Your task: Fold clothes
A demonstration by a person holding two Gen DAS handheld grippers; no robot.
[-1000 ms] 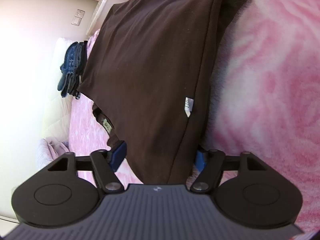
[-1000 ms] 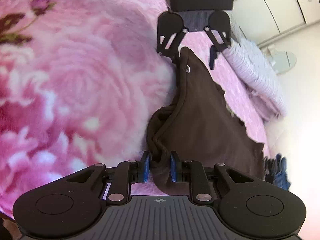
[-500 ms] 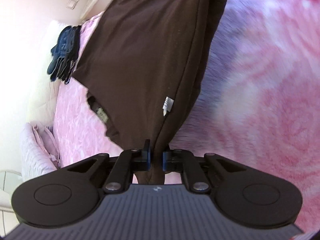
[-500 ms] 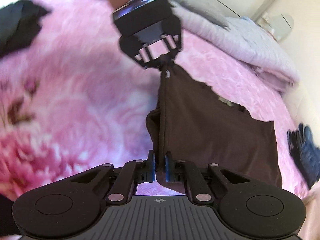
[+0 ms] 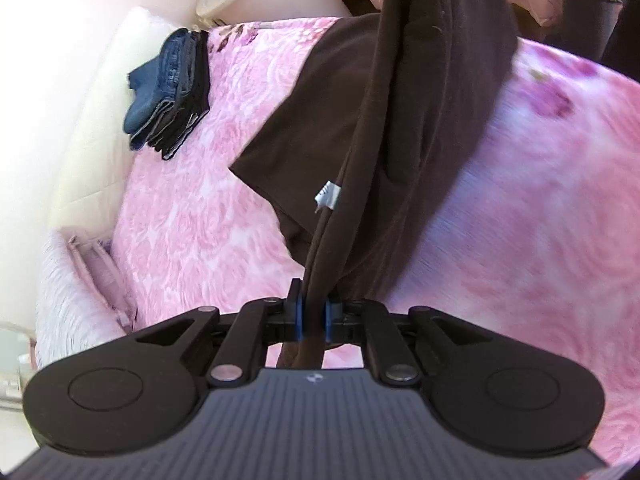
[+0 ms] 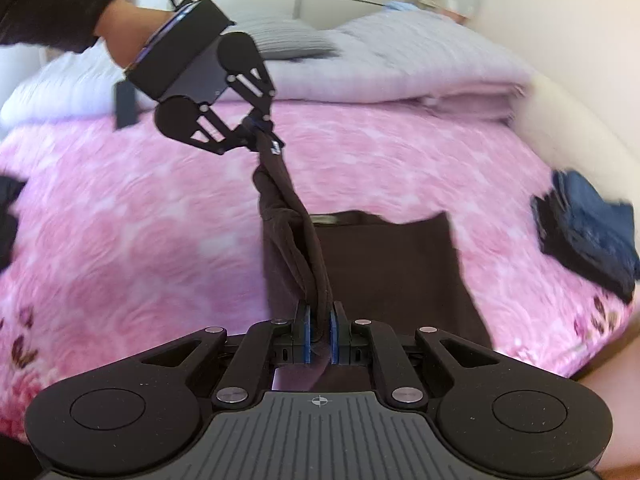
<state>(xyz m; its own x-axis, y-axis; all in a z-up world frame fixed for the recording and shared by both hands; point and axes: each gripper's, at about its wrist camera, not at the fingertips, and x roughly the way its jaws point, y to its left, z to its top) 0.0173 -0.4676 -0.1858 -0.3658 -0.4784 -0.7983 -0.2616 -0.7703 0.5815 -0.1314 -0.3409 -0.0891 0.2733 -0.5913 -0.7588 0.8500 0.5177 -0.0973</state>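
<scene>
One brown garment (image 6: 384, 264) held up by two grippers over pink bedspread (image 6: 120, 232).
Left gripper (image 5: 314, 316) and right gripper (image 6: 319, 334) each clamped on its bunched edge; rest draped on the bed; one folded jeans stack (image 5: 172, 88) seen nearby.

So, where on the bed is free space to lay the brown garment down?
Free: pink blanket left of the garment, and the strip between it and the folded jeans. Crowded: far edge with the quilt, right edge with the jeans.
</scene>
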